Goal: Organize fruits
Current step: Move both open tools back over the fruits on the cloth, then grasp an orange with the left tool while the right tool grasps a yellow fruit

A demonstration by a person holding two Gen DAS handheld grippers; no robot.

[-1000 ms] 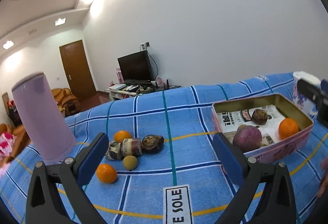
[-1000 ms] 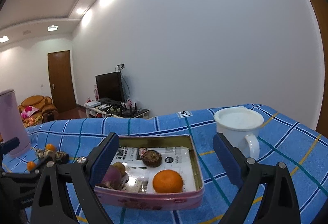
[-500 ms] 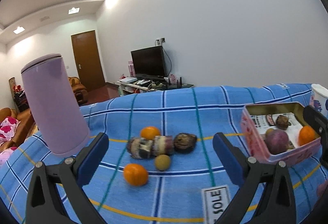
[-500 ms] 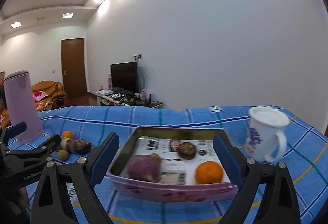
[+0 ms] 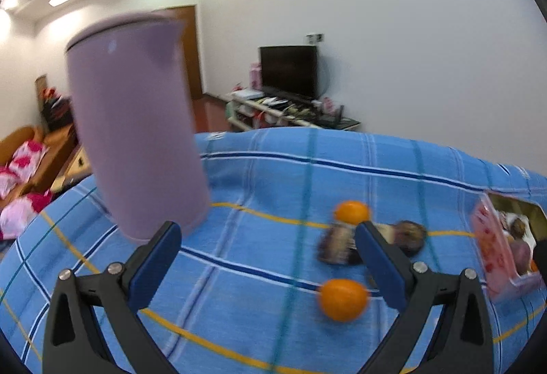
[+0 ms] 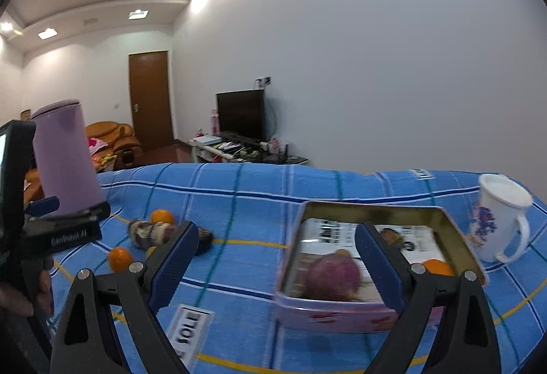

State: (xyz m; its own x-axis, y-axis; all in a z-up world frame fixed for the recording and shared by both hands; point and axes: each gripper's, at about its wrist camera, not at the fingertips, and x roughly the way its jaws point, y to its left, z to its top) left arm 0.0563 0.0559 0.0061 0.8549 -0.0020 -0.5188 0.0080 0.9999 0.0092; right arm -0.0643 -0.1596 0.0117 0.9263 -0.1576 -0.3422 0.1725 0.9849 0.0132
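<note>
Go get the loose fruit
Both claws are wide and empty: bring your left gripper [image 5: 268,259] around the near orange [image 5: 343,299], then squeeze softly.

Your left wrist view smears the purple jug [image 5: 136,141] and the dark fruits [image 5: 372,242], too blurred to name. At the right edge, the tin [image 5: 495,257] is cut off. In your right wrist view, a finger hides part of the orange [image 6: 436,267] in the tin.
</note>
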